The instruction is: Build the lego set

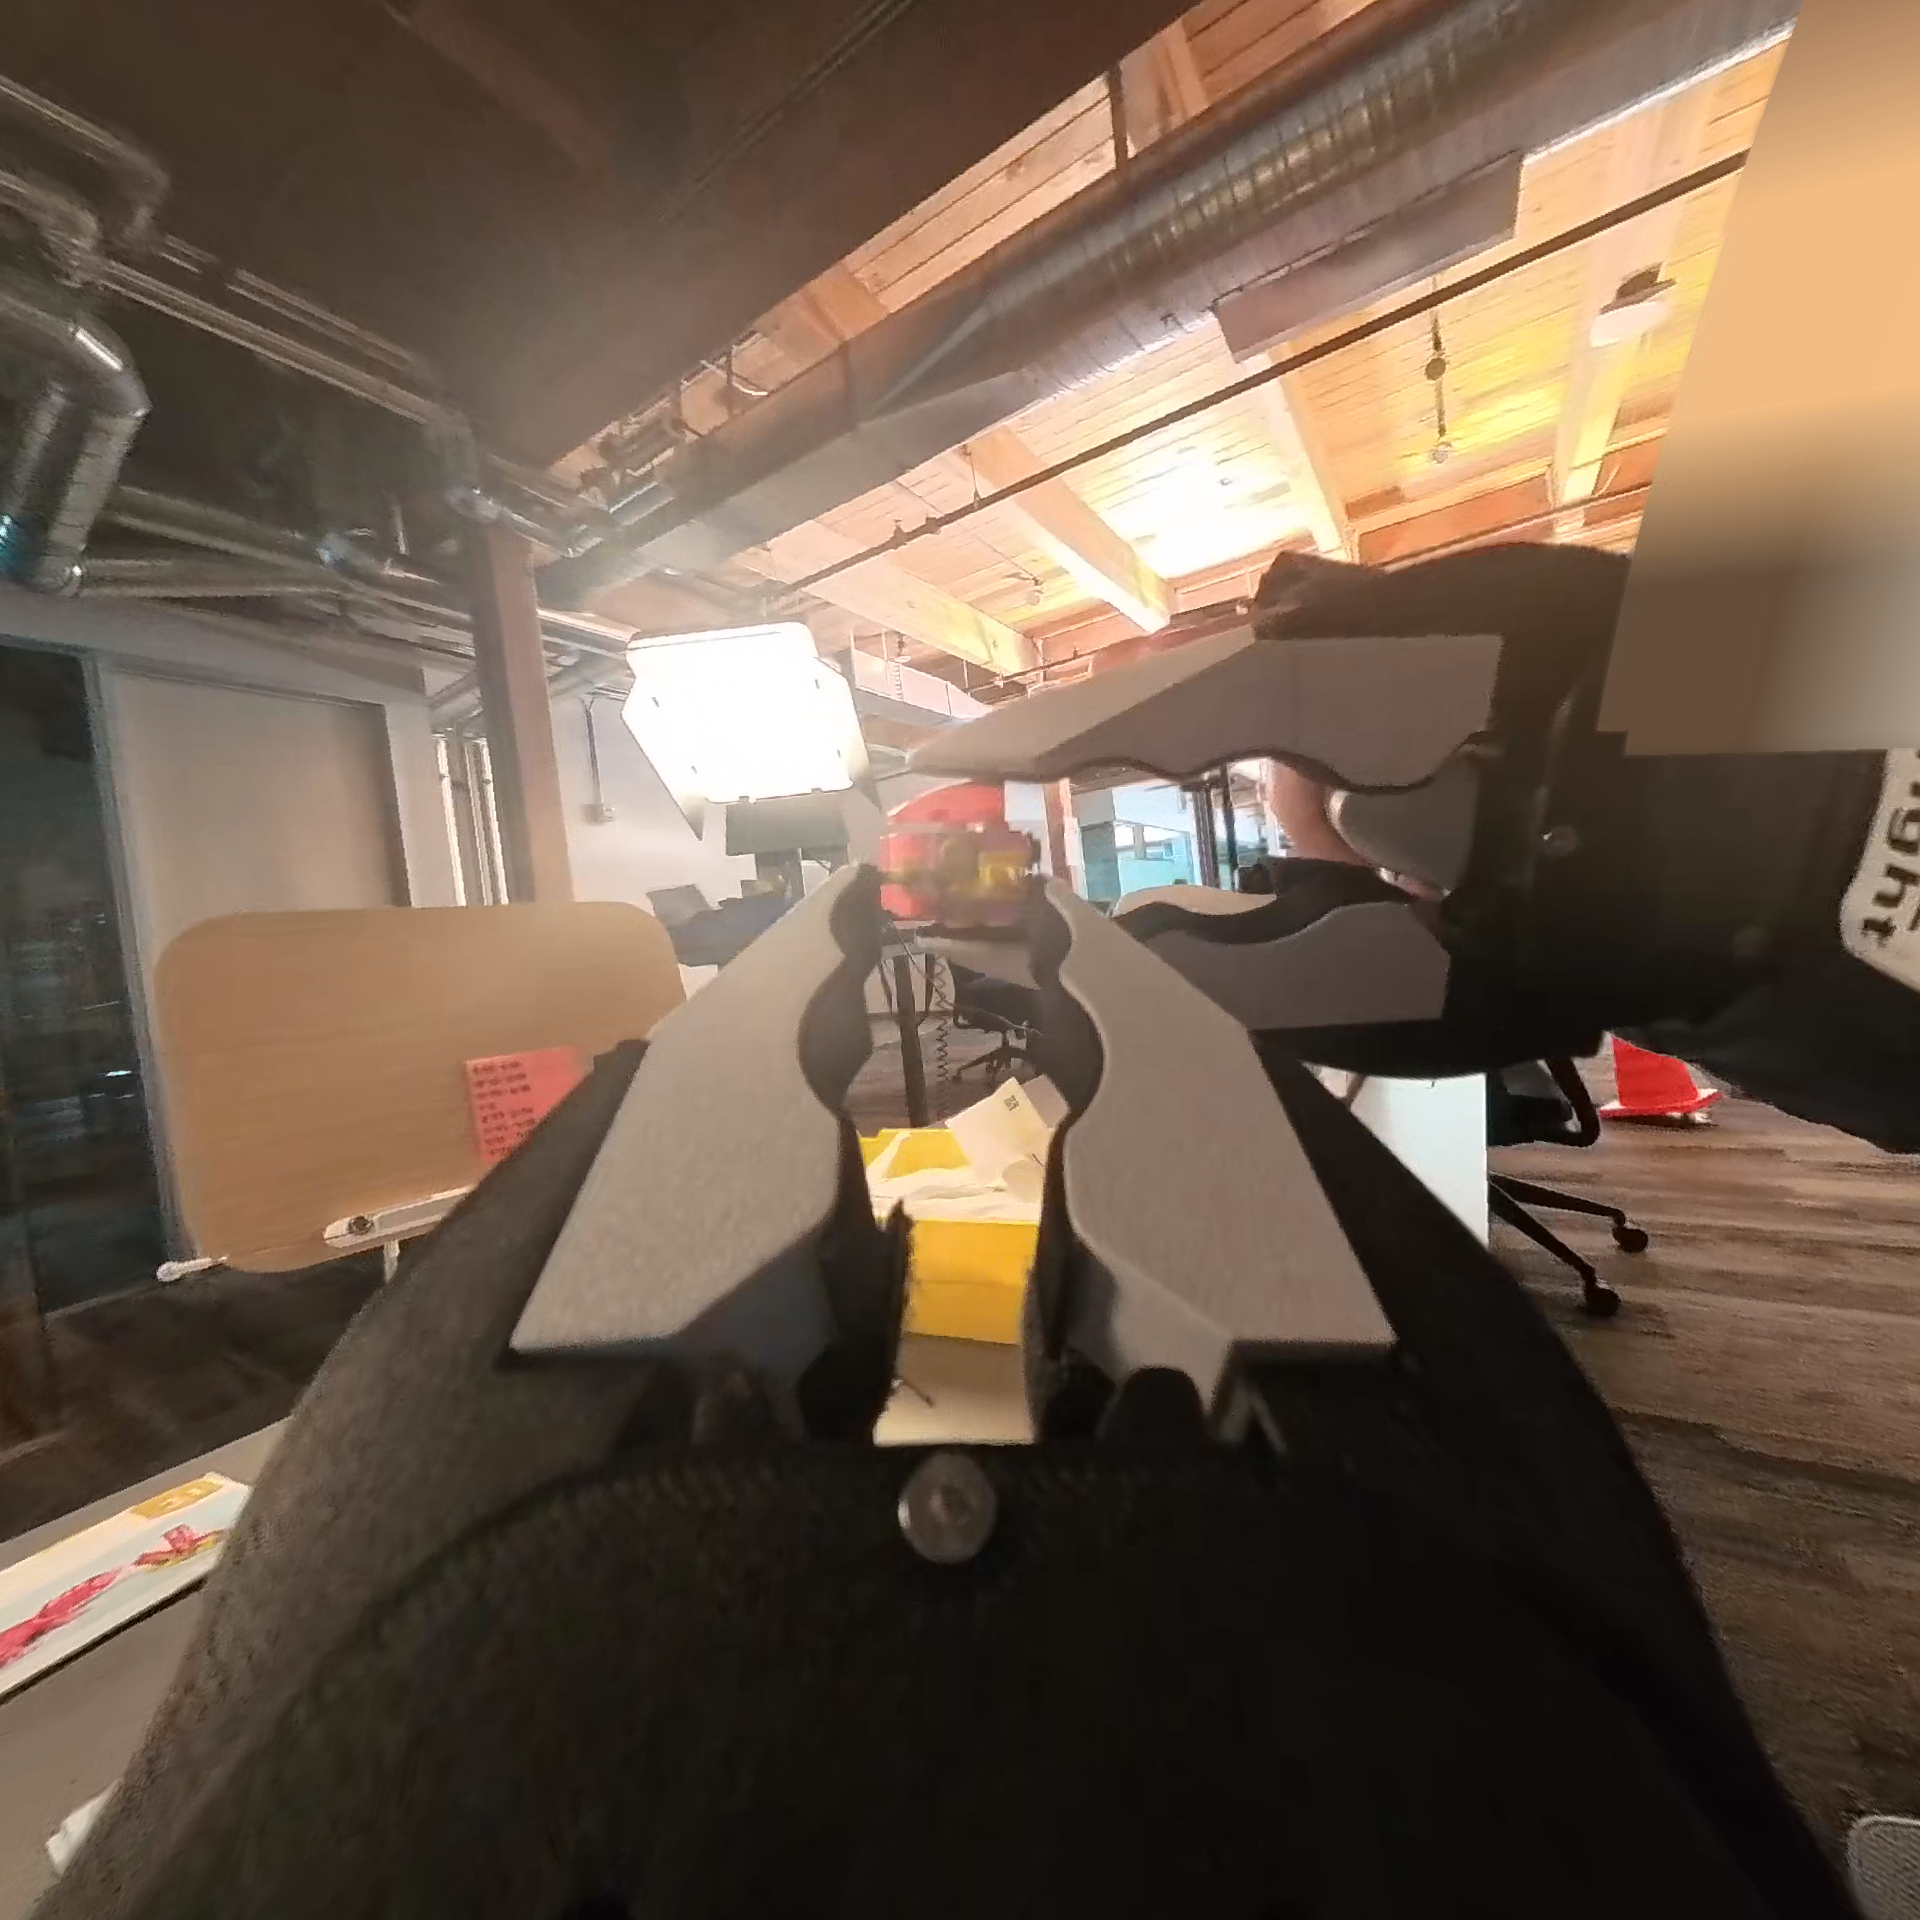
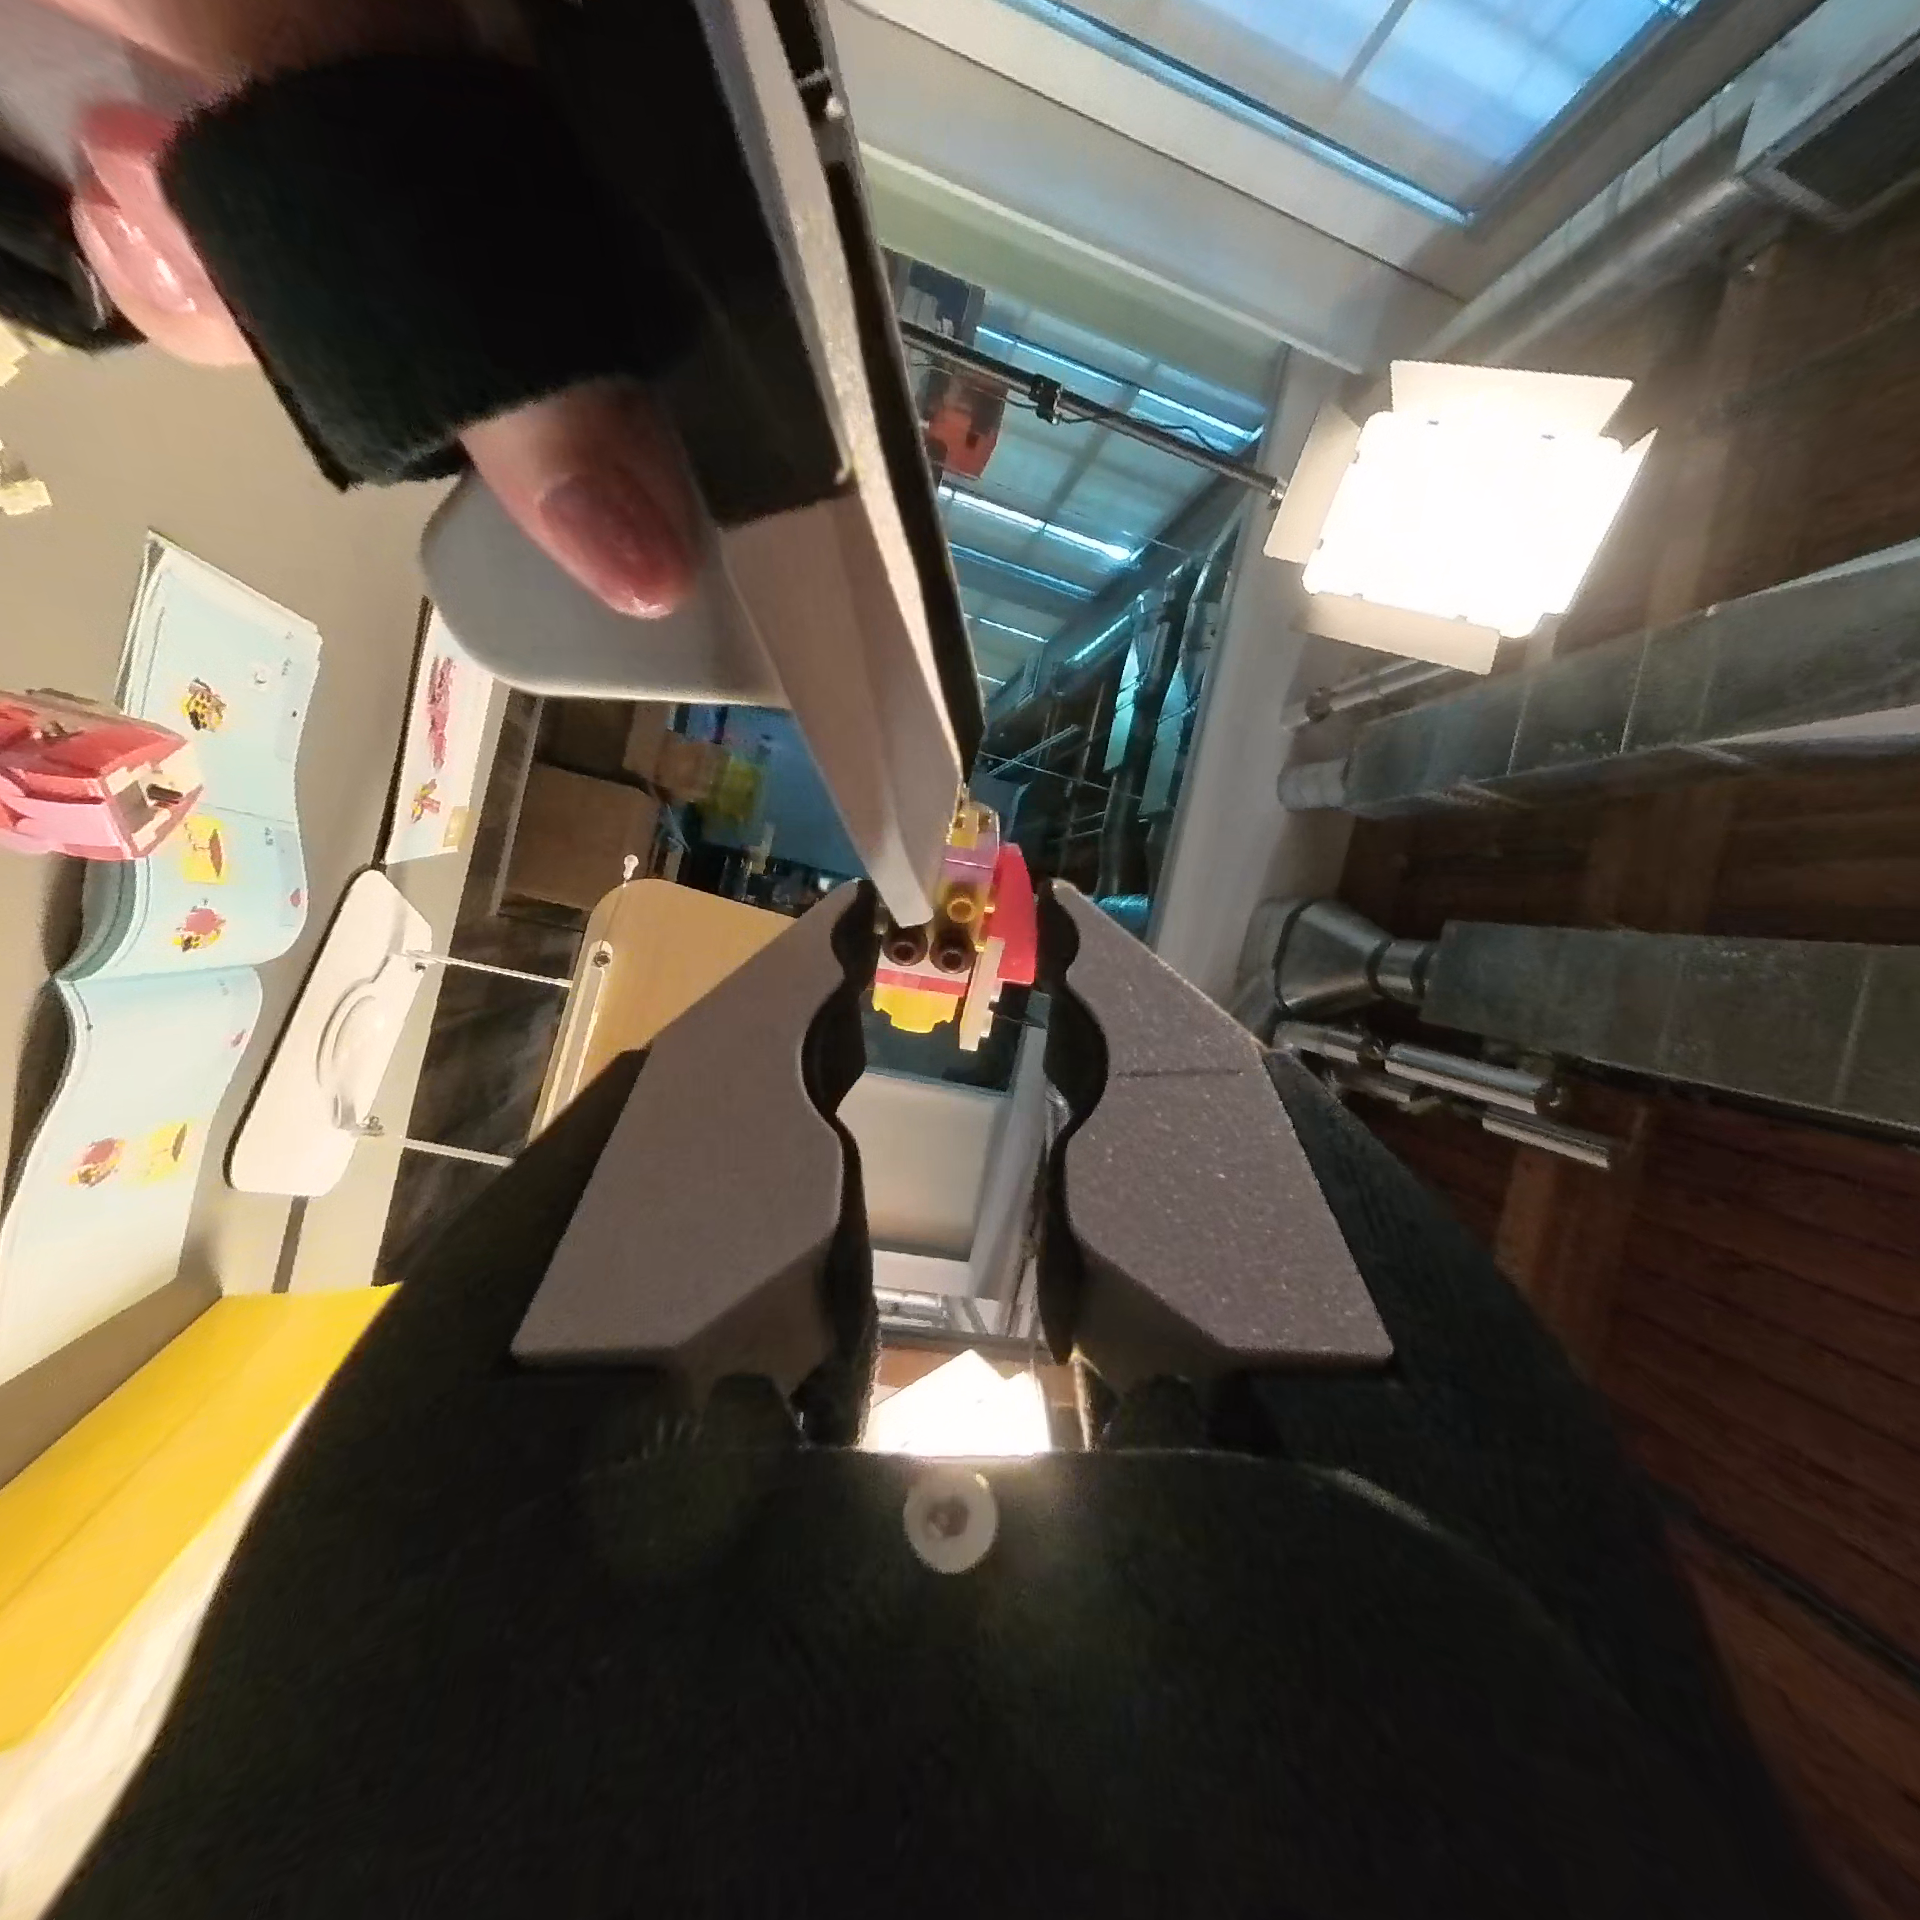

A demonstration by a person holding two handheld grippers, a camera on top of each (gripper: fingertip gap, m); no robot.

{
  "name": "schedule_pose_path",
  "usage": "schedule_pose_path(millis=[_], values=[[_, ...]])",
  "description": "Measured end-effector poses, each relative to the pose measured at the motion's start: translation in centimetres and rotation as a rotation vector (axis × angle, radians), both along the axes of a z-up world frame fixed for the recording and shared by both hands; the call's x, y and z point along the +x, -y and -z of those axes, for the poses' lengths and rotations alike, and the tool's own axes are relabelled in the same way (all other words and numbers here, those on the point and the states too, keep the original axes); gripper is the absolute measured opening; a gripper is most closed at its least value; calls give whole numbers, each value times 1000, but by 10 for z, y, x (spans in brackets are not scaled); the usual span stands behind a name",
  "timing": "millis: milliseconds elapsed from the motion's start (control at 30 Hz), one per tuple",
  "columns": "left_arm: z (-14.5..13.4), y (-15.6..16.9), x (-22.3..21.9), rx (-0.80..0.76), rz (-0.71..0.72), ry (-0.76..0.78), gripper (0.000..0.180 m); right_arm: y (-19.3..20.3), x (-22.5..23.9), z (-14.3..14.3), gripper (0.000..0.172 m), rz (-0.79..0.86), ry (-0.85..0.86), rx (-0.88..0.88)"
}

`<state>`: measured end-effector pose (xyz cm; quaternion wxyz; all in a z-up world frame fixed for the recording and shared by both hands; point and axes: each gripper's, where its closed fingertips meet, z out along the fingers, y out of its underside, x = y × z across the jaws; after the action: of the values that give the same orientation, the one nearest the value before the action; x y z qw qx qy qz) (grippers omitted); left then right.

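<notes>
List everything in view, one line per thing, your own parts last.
small brick model: one, yellow, pink and red, between both grippers' fingers
pink brick build: one, on the table
instruction booklet: one, pale blue, open on the table
yellow box: one, below the left gripper
light panel: one, white, lit, behind
chair back: one, light wood, orange note on it
left gripper: grey fingers on the model
right gripper: grey fingers on the model
hand: one, on the left gripper
</notes>
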<state>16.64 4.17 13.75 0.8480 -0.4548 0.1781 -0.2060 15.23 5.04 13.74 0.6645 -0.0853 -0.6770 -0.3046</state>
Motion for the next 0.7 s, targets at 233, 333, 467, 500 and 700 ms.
schedule_pose_path(millis=[233,333,467,500,700], values=[[1,-4,-5,-11,-10,15,25,5,-1,3,27,-53,4,-34],[3,-7,-5,-31,5,15,25,2,-2,6,27,-62,21,-79],[4,-9,-5,-32,-6,17,25,-1,-2,6,27,-39,19,-122],[3,-10,-5,-27,-25,12,25,-2,-2,6,28,-22,19,-118],[5,-13,-4,-31,-68,-1,25,-11,-2,7,29,73,11,-73]])
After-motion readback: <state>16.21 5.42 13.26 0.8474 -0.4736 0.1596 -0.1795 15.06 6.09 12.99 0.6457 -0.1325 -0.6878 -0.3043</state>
